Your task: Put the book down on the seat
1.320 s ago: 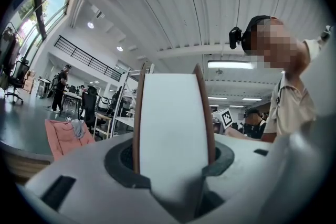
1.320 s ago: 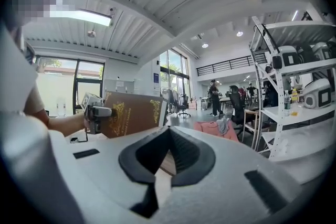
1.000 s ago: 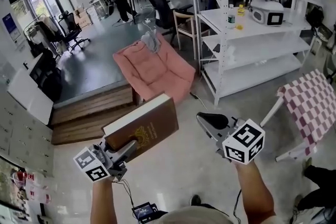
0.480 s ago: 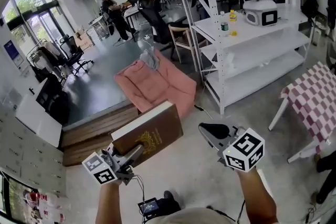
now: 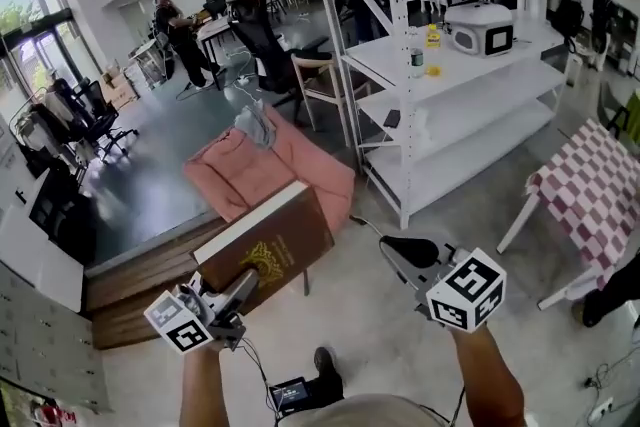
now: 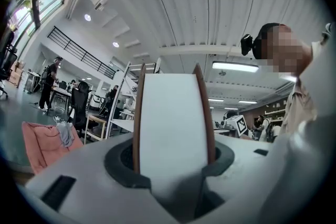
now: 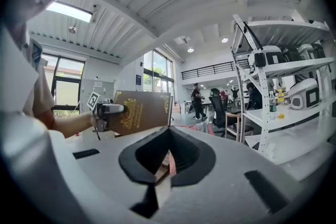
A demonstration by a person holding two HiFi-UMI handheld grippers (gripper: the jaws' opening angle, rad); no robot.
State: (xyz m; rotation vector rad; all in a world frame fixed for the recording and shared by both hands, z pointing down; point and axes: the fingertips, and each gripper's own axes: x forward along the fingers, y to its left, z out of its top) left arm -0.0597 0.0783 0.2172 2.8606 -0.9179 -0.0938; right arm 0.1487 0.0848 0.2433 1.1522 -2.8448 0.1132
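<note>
The left hand-held gripper (image 5: 238, 291) is clamped across the thickness of the brown hardcover book (image 5: 266, 249) at one short end; the left gripper view shows the white page block pinched between its jaws. Gripping the end probably leaves the far end free to be laid down first. The book hangs in the air at about 7 o'clock in the head view, cover up. Its long axis runs from the gripper toward 2 o'clock, with the page edge facing 11 o'clock. The pink seat (image 5: 283, 167) lies near, at 12 o'clock from it. The right hand-held gripper (image 5: 396, 251) is closed and empty, held aside at 5 o'clock, likely spare.
</note>
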